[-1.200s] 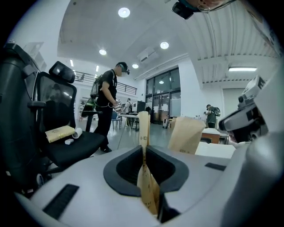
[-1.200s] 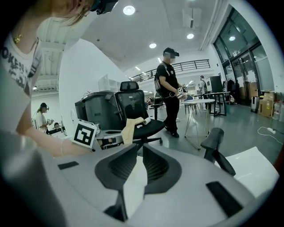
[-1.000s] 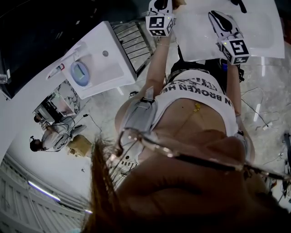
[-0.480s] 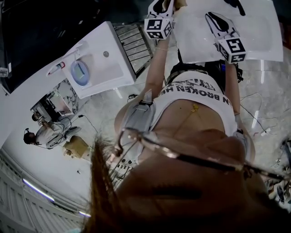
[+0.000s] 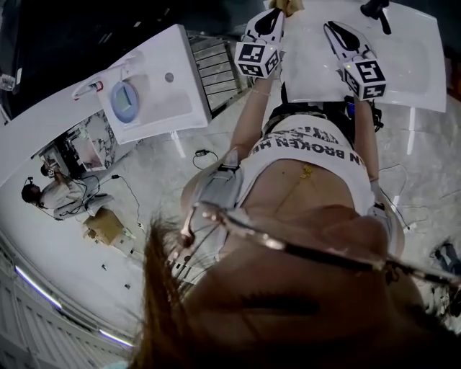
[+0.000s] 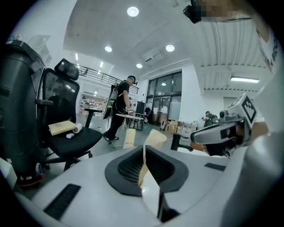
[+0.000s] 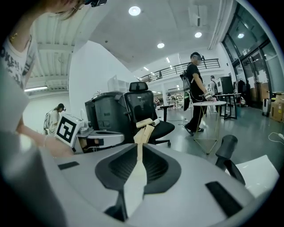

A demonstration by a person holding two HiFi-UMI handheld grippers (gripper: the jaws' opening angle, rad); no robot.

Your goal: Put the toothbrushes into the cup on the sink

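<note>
In the head view my left gripper (image 5: 282, 7) and right gripper (image 5: 333, 29) reach side by side over a white sink (image 5: 410, 68). The left gripper (image 6: 152, 139) has just been closing; its tan pads meet with nothing between them. The right gripper (image 7: 143, 127) is shut and empty too. Each gripper view shows the other gripper: the right gripper (image 6: 224, 132) and the left gripper (image 7: 91, 138). A second white sink (image 5: 184, 101) at the left carries a round bluish cup (image 5: 124, 101) and a white, red-tipped item (image 5: 88, 88), too small to identify as a toothbrush.
A black faucet (image 5: 376, 9) stands at the sink's far side, also as the faucet (image 7: 227, 153). A black office chair (image 6: 66, 133) and a black machine (image 6: 17, 106) stand nearby. A person (image 7: 197, 91) walks behind. Cables (image 5: 410, 194) lie on the floor.
The left gripper has shifted right and slightly down in the head view, closer to the right gripper. The view itself has tilted; the left sink sits higher in frame.
</note>
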